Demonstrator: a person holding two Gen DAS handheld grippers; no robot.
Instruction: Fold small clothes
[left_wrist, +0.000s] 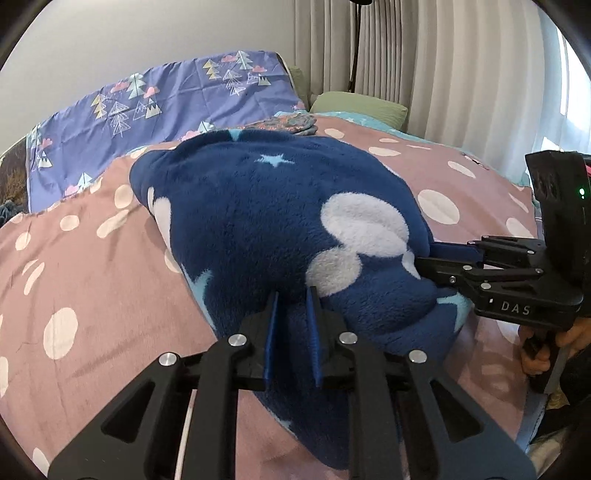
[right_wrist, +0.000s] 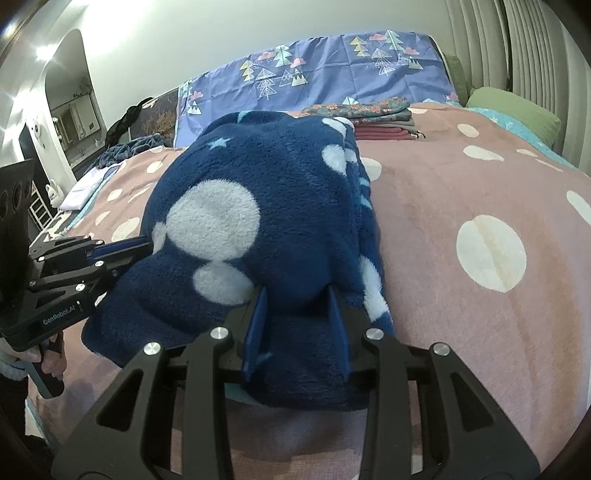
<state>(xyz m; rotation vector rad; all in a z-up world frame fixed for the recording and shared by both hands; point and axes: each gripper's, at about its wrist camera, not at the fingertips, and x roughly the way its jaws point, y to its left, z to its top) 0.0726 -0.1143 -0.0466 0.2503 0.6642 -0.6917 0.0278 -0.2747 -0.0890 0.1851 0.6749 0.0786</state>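
Observation:
A navy fleece garment (left_wrist: 266, 229) with white dots and pale stars lies bunched on the pink dotted bedspread (left_wrist: 92, 280). It also shows in the right wrist view (right_wrist: 280, 206). My left gripper (left_wrist: 293, 295) is shut on the garment's near edge, with fleece pinched between the blue pads. My right gripper (right_wrist: 297, 295) is shut on another part of the near edge. The right gripper also shows at the right of the left wrist view (left_wrist: 424, 258), its fingers buried in the fleece. The left gripper shows at the left of the right wrist view (right_wrist: 142, 249).
A stack of folded clothes (right_wrist: 369, 118) sits at the far side of the bed. A purple sheet with tree prints (left_wrist: 155, 110) hangs behind. A green pillow (right_wrist: 517, 114) lies far right by the curtains (left_wrist: 443, 66). White cloth (right_wrist: 83, 188) lies at the left edge.

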